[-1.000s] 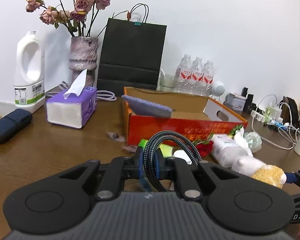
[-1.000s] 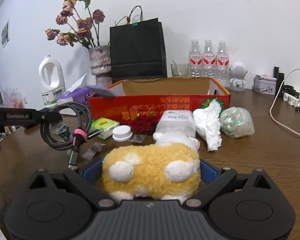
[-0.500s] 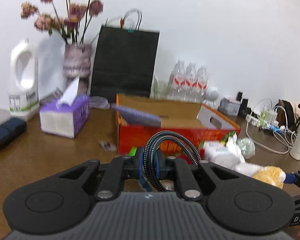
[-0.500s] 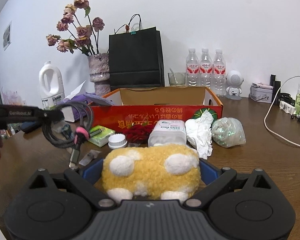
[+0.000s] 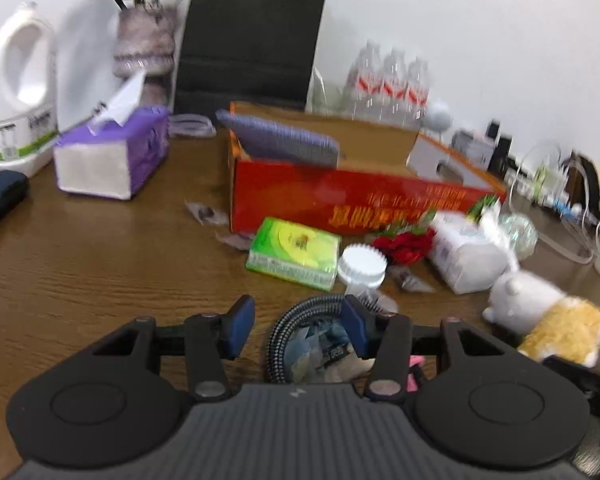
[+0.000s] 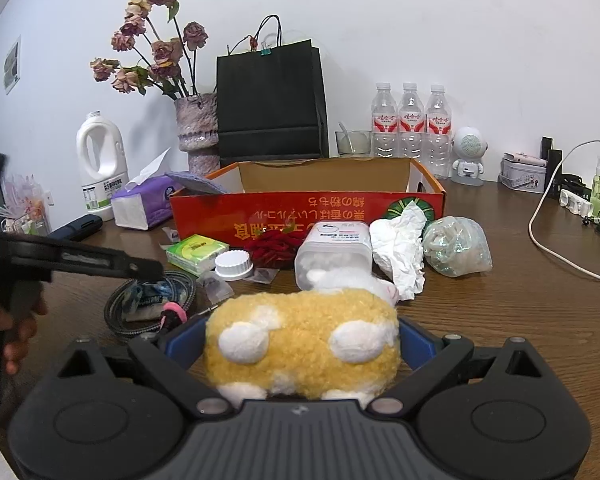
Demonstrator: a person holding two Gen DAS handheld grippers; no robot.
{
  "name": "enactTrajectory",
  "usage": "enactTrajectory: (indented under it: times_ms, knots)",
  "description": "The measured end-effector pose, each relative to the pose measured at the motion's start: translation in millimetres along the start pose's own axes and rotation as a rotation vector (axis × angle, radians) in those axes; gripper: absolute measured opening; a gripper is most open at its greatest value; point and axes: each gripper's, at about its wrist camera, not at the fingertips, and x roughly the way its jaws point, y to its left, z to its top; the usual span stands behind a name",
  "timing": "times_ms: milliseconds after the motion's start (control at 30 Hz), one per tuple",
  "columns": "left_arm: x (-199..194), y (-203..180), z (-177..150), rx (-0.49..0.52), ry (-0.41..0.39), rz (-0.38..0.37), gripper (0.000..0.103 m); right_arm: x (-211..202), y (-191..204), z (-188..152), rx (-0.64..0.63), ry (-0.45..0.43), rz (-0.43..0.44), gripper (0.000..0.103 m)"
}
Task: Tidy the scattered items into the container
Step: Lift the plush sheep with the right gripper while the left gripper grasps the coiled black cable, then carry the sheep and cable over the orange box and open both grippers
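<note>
The left gripper (image 5: 296, 322) hung low over the near part of the wooden table (image 5: 80, 264), its jaws having just been opening; they stood apart, blue pads clear of anything. The coiled braided cable (image 5: 288, 328) lay between them on the table, its loop close against the right-hand pad, with a crumpled bluish wrapper (image 5: 320, 344) inside the coil. Whether that pad touched the cable I could not tell. From the right gripper's camera the same coil (image 6: 152, 304) lay flat under the left gripper's tip (image 6: 148, 272), a pink band (image 6: 172, 312) on it.

The right gripper (image 6: 300, 344) was clamped on a yellow and white plush toy (image 6: 304, 340), its blue pads pressed into both flanks of the toy, near and right of the cable.

The red cardboard box (image 5: 340, 196) stood farther back in the middle of the table, open at the top, a grey-purple cloth (image 5: 280, 140) resting over its left corner. Just in front of it lay a green packet (image 5: 296, 252), a white ridged cap (image 5: 362, 264), something red (image 5: 404, 242), a clear tub of cotton pads (image 6: 334, 256), crumpled white paper (image 6: 400, 252) and a clear plastic bag (image 6: 456, 248). A purple tissue box (image 5: 112, 156) sat to the far left of the box.
</note>
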Motion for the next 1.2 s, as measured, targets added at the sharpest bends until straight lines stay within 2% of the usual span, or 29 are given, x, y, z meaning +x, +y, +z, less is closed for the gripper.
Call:
enactTrajectory:
  times_ms: [33,67,100,200,267,367,700,800,1100,1200]
  knots:
    - [5,1,0,0.008,0.017,0.001,0.049,0,0,0,0.000,0.001,0.000,0.098]
    - [8,2,-1,0.004,0.027,-0.006,0.043,-1,0,0,0.001,0.002,0.000,0.098]
    - [9,5,-2,-0.009,0.026,-0.017,0.032,-1,-1,0,0.002,0.002,-0.002,0.098]
    - [-1,8,-2,-0.034,-0.034,-0.047,0.018,0,-1,1,0.004,0.005,-0.006,0.098]
    - [-14,6,0,-0.021,-0.093,-0.065,0.015,1,-1,1,0.004,0.007,-0.007,0.098]
    - [-32,-3,4,0.045,-0.167,-0.045,0.015,3,0,0,0.004,0.012,-0.005,0.098]
    - [-61,-18,11,0.087,-0.262,-0.081,0.014,-5,0,1,0.001,-0.016,-0.006,0.097]
    - [-55,-18,8,0.087,-0.241,-0.076,0.014,-4,-1,0,0.005,-0.007,-0.010,0.097]
    - [-32,3,-21,-0.020,-0.046,-0.099,0.013,-4,-2,-3,0.006,0.005,-0.011,0.097]
    - [-34,5,-28,-0.030,-0.044,-0.082,0.016,-4,-3,-5,0.007,0.009,-0.013,0.098]
